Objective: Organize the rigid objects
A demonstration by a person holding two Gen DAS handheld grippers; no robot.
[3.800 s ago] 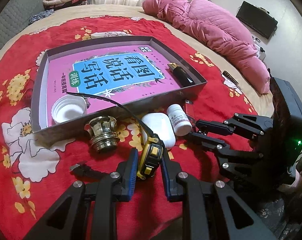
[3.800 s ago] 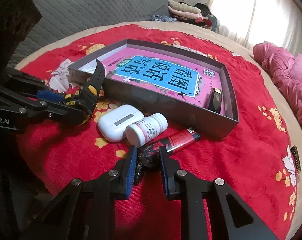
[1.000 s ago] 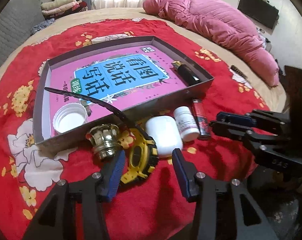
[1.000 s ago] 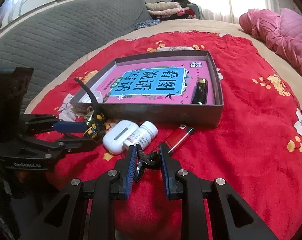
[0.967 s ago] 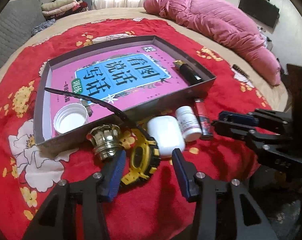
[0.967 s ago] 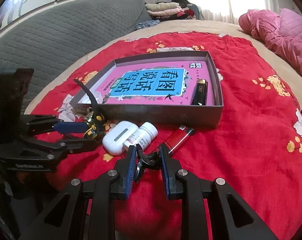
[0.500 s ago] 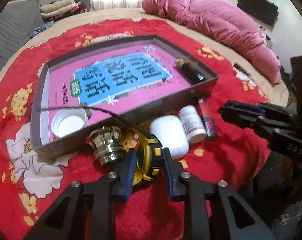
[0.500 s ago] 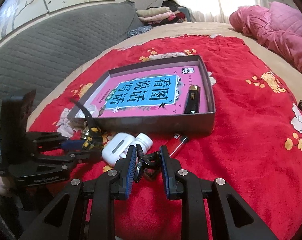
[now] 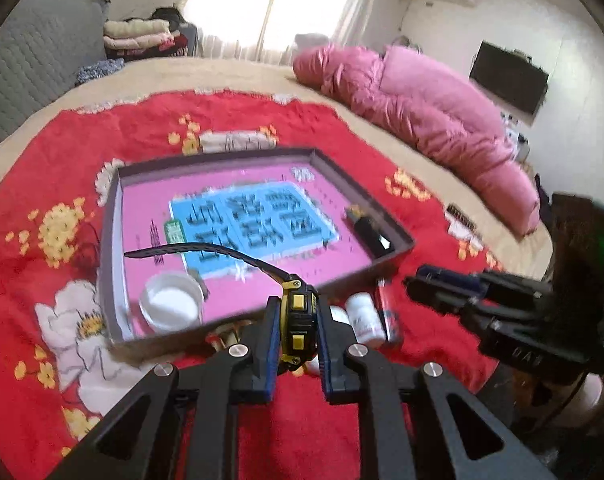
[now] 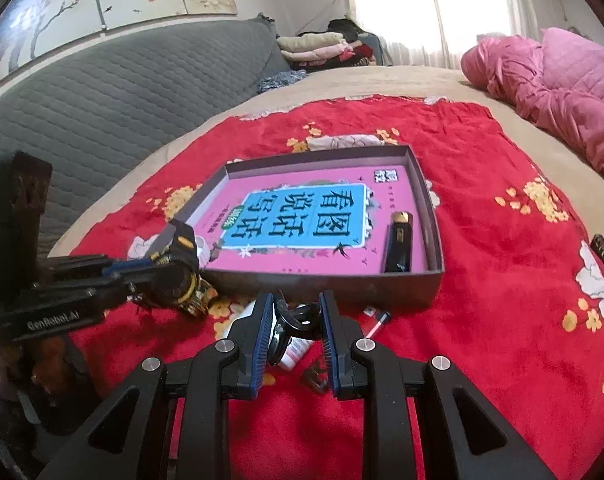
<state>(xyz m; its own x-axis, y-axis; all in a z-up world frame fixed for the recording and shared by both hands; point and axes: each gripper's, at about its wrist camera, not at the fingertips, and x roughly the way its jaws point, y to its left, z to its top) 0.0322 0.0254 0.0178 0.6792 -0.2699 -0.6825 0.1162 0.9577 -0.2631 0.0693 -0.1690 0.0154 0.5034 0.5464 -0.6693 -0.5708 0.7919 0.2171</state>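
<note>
Our left hand-held gripper (image 9: 297, 330) clamps the tape measure (image 9: 297, 320); the right hand-held gripper (image 10: 295, 330) pinches a black clip (image 10: 297, 318). Next we carry both over the box (image 10: 432, 216) and release.

Left gripper (image 9: 297, 330): black frame, blue pads, jaws have just been closing and now clamp a yellow-and-black tape measure (image 9: 297, 320) on both sides, lifted clear of the red blanket, pointing down and away toward the far side
Right gripper (image 10: 295, 326): black frame, blue pads, jaws drawn close on a small black clip (image 10: 297, 318), pointing down at a slant, near edge of the scene
Relation: the two grippers sit well apart, left one at the left, right one at the right
</note>
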